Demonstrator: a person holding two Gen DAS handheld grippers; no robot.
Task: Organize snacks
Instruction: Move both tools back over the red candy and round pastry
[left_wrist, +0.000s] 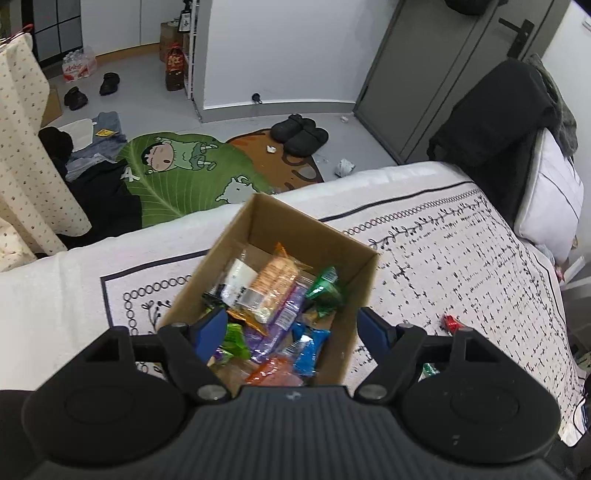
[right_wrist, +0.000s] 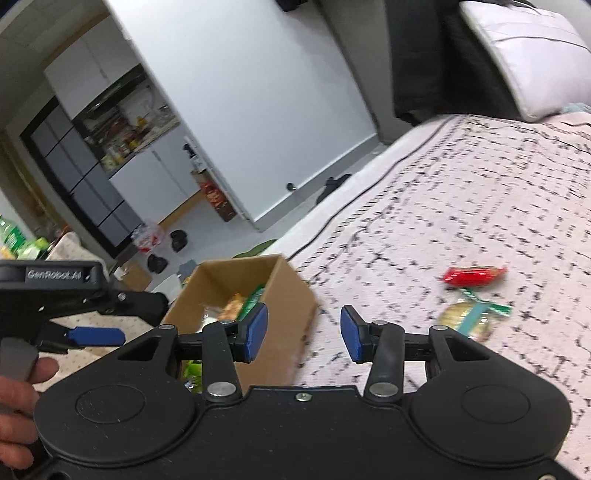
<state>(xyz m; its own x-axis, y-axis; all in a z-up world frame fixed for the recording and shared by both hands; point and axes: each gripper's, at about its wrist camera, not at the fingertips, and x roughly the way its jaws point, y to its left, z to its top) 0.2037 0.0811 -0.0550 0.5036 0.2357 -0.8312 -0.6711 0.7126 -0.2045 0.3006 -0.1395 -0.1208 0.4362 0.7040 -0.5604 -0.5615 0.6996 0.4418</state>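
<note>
An open cardboard box (left_wrist: 258, 225) sits on the patterned bed cover (left_wrist: 461, 258), filled with several wrapped snacks (left_wrist: 273, 291). My left gripper (left_wrist: 292, 328) hovers over the box, open, its blue pads wide apart with nothing between them. A red-wrapped snack (left_wrist: 452, 323) lies on the cover to the right of the box. In the right wrist view the box (right_wrist: 229, 277) is at centre left. My right gripper (right_wrist: 303, 333) is open and empty beside the box's right wall. The red snack (right_wrist: 474, 275) and a clear-wrapped biscuit pack (right_wrist: 469, 319) lie ahead to the right.
A hand (right_wrist: 18, 387) holds the left gripper, one blue finger (right_wrist: 96, 336) showing at the left. A white pillow (left_wrist: 550, 192) and black clothing (left_wrist: 491, 122) sit at the bed's head. Past the bed edge lie a green rug (left_wrist: 177, 173) and black slippers (left_wrist: 299, 133).
</note>
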